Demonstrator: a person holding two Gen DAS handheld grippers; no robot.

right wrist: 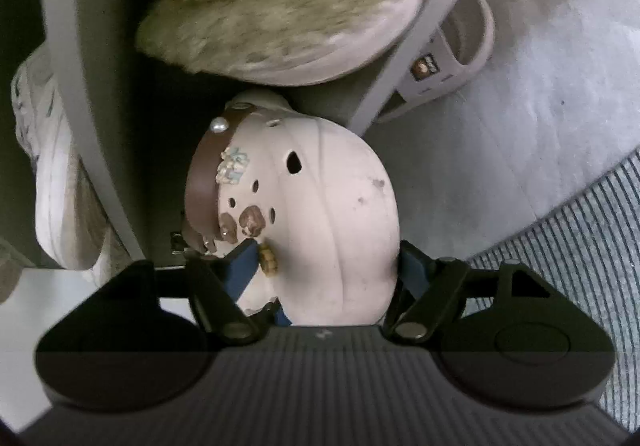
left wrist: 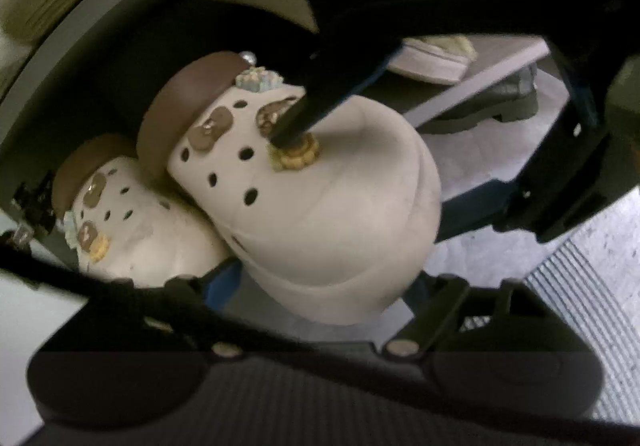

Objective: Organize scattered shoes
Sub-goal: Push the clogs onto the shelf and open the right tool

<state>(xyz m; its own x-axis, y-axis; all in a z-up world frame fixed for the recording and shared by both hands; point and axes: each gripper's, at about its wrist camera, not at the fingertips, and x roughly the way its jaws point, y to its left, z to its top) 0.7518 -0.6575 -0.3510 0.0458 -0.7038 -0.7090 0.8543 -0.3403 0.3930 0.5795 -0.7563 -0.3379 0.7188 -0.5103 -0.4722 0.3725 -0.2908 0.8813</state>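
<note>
Two cream clogs with brown heel straps and charms are in play. In the left wrist view the larger-looking clog [left wrist: 320, 202] sits toe toward me between my left gripper's [left wrist: 324, 286] blue pads, which close on its toe. The second clog [left wrist: 132, 222] lies against it at the left. The right gripper's black finger [left wrist: 320, 102] reaches in from above and touches the held clog's top. In the right wrist view my right gripper [right wrist: 328, 274] is shut on a cream clog [right wrist: 320, 198], blue pads [right wrist: 244, 266] on both sides of the toe.
A grey shoe rack frame [right wrist: 424, 30] carries fuzzy beige slippers [right wrist: 280, 14]. A grey slide sandal [right wrist: 452, 50] lies on the floor behind it, white sneakers [right wrist: 44, 166] at the left. A dark boot [left wrist: 496, 98] stands on the floor. A striped mat [right wrist: 580, 246] lies at the right.
</note>
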